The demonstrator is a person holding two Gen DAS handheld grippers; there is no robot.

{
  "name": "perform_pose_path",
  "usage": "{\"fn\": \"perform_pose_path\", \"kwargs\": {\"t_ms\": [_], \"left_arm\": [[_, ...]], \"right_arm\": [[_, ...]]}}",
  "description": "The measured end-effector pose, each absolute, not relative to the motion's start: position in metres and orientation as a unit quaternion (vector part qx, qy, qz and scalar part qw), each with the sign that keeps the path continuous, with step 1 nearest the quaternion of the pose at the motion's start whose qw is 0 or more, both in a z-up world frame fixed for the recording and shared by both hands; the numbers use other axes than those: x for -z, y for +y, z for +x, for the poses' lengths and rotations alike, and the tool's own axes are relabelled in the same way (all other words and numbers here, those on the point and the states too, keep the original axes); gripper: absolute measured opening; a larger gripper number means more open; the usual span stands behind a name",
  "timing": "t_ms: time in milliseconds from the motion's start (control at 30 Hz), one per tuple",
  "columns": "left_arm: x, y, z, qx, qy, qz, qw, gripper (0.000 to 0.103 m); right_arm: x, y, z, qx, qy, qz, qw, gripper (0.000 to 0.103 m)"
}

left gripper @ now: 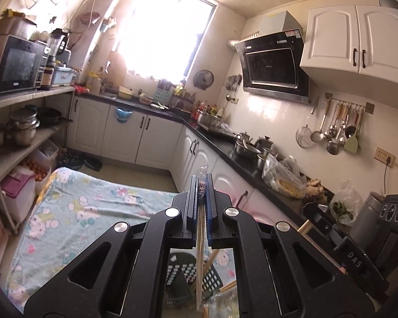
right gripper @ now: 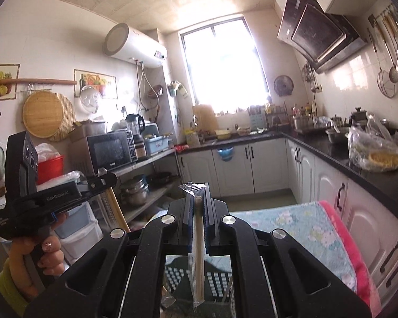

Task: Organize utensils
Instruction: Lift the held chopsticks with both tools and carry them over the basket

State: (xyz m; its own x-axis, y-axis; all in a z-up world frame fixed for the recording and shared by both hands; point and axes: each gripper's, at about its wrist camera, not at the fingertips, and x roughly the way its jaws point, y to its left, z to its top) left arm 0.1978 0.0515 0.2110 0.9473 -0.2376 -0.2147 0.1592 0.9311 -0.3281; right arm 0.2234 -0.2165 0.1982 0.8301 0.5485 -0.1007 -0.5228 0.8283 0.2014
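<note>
My left gripper [left gripper: 202, 185] is shut on a pair of wooden chopsticks in a clear wrapper [left gripper: 199, 254], held upright above a dark perforated utensil holder [left gripper: 196, 278]. More chopsticks [left gripper: 226, 287] lean in the holder. My right gripper [right gripper: 199, 193] is shut on another wrapped pair of chopsticks [right gripper: 198, 251], upright above the same dark holder [right gripper: 215, 281]. In the right wrist view the left gripper's body [right gripper: 39, 198] shows at the left in a hand, its fingertips hidden, with its chopsticks [right gripper: 116, 212] hanging down.
A table with a light blue flowered cloth [left gripper: 74, 212] lies below. A black counter [left gripper: 252, 167] with pots and plastic bags runs along the right. A shelf with a microwave [left gripper: 16, 63] stands at the left. Ladles hang on the wall rail [left gripper: 339, 127].
</note>
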Motion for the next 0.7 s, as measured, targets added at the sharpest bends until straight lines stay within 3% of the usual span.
{"fn": "perform_pose_path", "kwargs": {"t_ms": [300, 700], "left_arm": [[-0.208, 0.041, 0.220, 0.057, 0.107, -0.120, 0.985, 0.002], [-0.157, 0.039, 0.244, 0.049, 0.135, -0.123, 0.982, 0.002]], "right_arm": [[-0.199, -0.208, 0.243, -0.263, 0.056, 0.065, 0.961, 0.006], [-0.148, -0.194, 0.273, -0.255, 0.096, 0.068, 0.960, 0.006]]}}
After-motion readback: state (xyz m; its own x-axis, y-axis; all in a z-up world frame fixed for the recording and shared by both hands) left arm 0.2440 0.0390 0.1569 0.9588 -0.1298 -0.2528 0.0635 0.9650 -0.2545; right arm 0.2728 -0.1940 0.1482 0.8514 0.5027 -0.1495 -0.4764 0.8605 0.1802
